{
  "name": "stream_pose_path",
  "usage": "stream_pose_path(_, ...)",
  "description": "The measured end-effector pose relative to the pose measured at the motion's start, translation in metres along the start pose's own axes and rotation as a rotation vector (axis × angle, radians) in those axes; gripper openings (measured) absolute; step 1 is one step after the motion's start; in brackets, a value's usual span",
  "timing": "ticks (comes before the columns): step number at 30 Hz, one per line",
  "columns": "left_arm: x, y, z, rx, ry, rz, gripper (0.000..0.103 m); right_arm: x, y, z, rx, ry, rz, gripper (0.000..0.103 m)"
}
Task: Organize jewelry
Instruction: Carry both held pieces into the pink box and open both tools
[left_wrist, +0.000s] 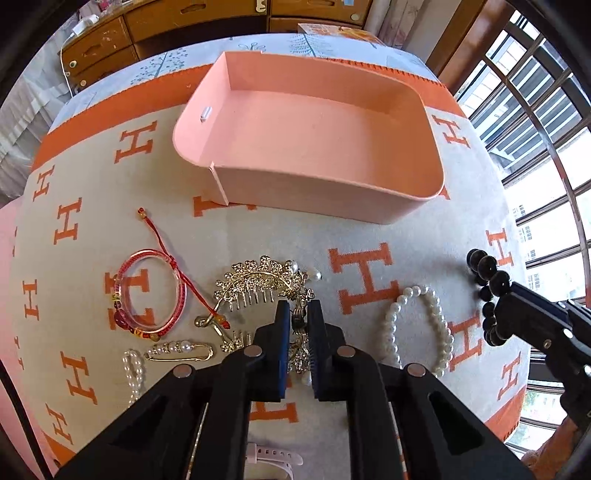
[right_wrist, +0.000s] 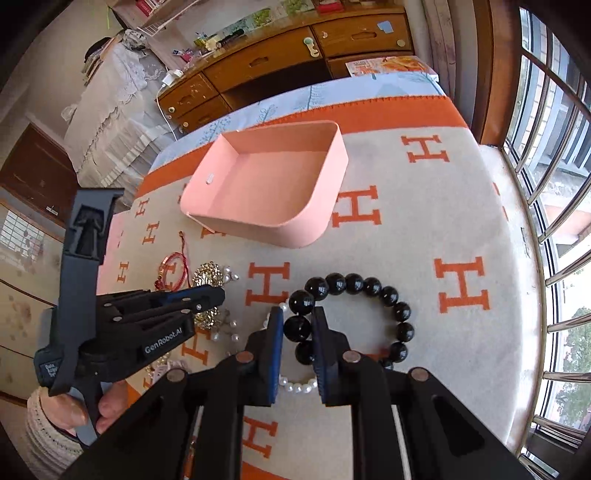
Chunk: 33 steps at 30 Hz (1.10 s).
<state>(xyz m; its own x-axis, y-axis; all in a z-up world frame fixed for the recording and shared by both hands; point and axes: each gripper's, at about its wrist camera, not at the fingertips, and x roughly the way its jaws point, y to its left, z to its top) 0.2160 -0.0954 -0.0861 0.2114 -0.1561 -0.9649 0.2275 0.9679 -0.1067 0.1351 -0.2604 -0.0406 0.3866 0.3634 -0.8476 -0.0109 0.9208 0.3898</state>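
1. Left claw (left_wrist: 298, 314) points steeply down at the near middle of the table, its blue pads clamped together on the gold hair comb (left_wrist: 255, 286), pinching a thin gold part of it.
2. Right claw (right_wrist: 298, 328) is clamped on one bead of the black bead bracelet (right_wrist: 369, 295); the rest of that loop hangs out to the right of the pads.
3. Seen from the left wrist, the right claw and its dark beads sit at the far right edge, well apart from the left claw.
4. A pearl bracelet (left_wrist: 417, 328) lies flat on the blanket (left_wrist: 369, 229) between the two claws, just right of the left one.
5. Left of the comb lies a red bangle (left_wrist: 151, 295) with a red cord running through it.
6. Near it, closer in, rests a gold pin with pearls (left_wrist: 179, 350), and a short pearl strand (left_wrist: 133, 373) lies at its left.
7. The pink box (left_wrist: 314, 140) stands open and empty on the far side of the table, apart from all the jewelry.
8. A hand (right_wrist: 96, 410) in a knitted cuff grips the left claw's handle.
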Motion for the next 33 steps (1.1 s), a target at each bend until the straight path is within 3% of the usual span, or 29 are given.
stream_pose_path(10,-0.067,0.002,0.022,0.027,-0.156,0.051,0.007,-0.033,0.046,0.046,-0.057,-0.148,0.07,0.015)
stream_pose_path(15,-0.069,0.006,0.022,0.026,-0.149,0.047,0.007,-0.026,0.068,0.056,-0.1,-0.19,0.106,0.015)
stream_pose_path(27,-0.101,0.022,0.019,-0.007,-0.205,-0.008,0.007,-0.004,0.042,0.081,-0.013,-0.244,0.132,0.015)
stream_pose_path(33,-0.105,0.008,0.027,-0.007,-0.235,-0.054,0.007,0.029,0.026,0.091,0.025,-0.204,0.12,0.015)
